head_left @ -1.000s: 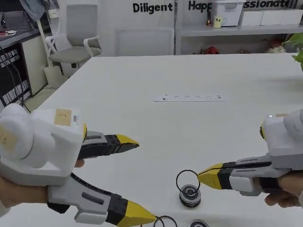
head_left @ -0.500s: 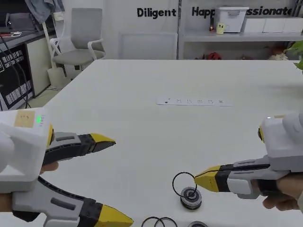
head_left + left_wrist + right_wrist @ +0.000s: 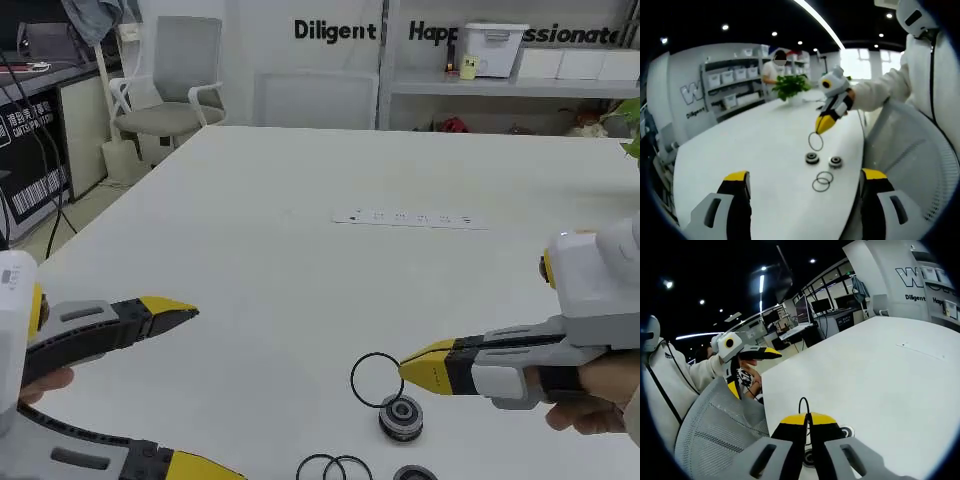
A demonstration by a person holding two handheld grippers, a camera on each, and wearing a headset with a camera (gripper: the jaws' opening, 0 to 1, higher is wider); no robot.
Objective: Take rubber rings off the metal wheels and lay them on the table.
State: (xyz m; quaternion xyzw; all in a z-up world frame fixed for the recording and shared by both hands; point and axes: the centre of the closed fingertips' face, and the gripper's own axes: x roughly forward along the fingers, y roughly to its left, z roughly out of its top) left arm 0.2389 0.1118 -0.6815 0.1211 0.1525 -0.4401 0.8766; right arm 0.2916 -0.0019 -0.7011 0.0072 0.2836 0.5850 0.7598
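The right gripper (image 3: 405, 368) has its jaws pinched tight on a thin black rubber ring (image 3: 353, 379). The ring hangs from the yellow tips, clear of the table (image 3: 300, 250). Just below and beside it a metal wheel (image 3: 401, 417) sits on its flat face, and a second wheel (image 3: 835, 161) stands close by. As far as the left gripper view shows, the held ring is off both wheels and touches neither.

Nearer the person, two loose rings (image 3: 336, 466) lie flat on the table, touching or overlapping at their edges. The left gripper (image 3: 805, 175) is held well back from the work, its jaws spread wide with nothing between them.

By this showing the task looks well along. Two rings are laid down, and a third is freed and needs only to be set on the table. Whether either wheel carries another ring is too small to tell, so there may be more to strip. The next move likely calls for lowering the held ring onto a bare part of the table and parting the jaws.
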